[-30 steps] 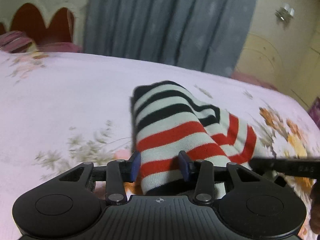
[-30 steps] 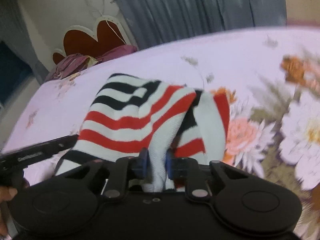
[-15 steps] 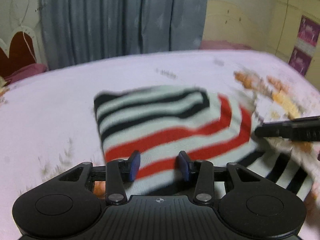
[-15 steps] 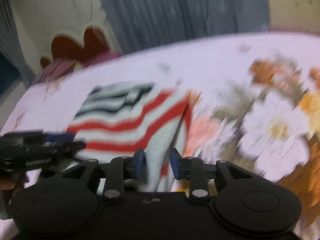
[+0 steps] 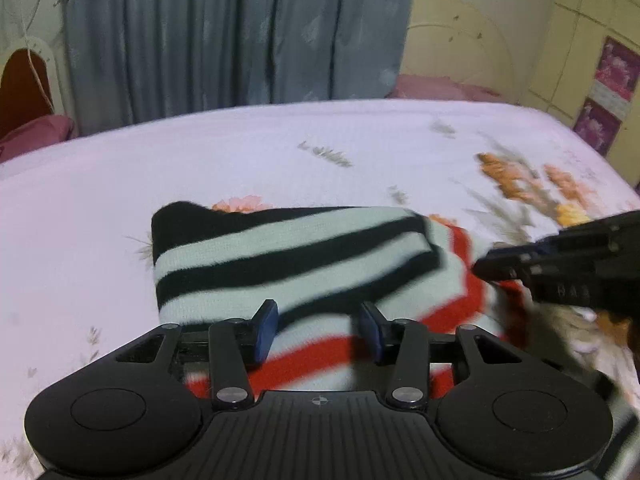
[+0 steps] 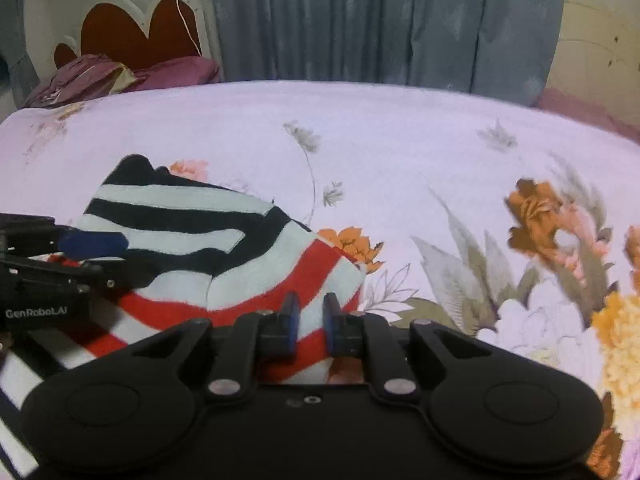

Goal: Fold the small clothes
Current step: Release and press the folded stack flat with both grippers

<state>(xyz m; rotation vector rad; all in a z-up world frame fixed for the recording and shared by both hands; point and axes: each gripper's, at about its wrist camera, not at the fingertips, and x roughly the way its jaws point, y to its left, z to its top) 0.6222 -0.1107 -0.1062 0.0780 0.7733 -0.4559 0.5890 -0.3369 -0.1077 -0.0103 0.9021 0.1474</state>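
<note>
A striped knitted garment (image 5: 288, 256), banded in black, pale mint and red, lay partly folded on a bed covered by a pale pink floral bedsheet (image 5: 100, 200). No box, basket or other container appeared in either view; the garment rested directly on the sheet.

In the left wrist view, the left claw (image 5: 318, 330) sat at the garment's near edge, its blue pads apart with red and mint fabric lying between them; whether the pads pressed the cloth could not be told. The right claw (image 5: 492, 264) entered from the right edge, its tip against the garment's red-striped side.

In the right wrist view, the right claw (image 6: 311, 316) had its pads close together on a narrow fold of red and mint fabric. Its jaws had just been closing, with the cloth between them. The left claw (image 6: 100, 248) reached in from the left, over the black-and-mint part of the garment.

Only the left wrist view showed pink pictures (image 5: 612, 80) on a cream wall at the right. Only the right wrist view showed crumpled purple bedding (image 6: 120, 76) below a scalloped red headboard (image 6: 132, 32), and the sheet's large orange and white flower prints (image 6: 540, 220). Both views showed a grey-blue curtain (image 5: 240, 32) behind the bed.
</note>
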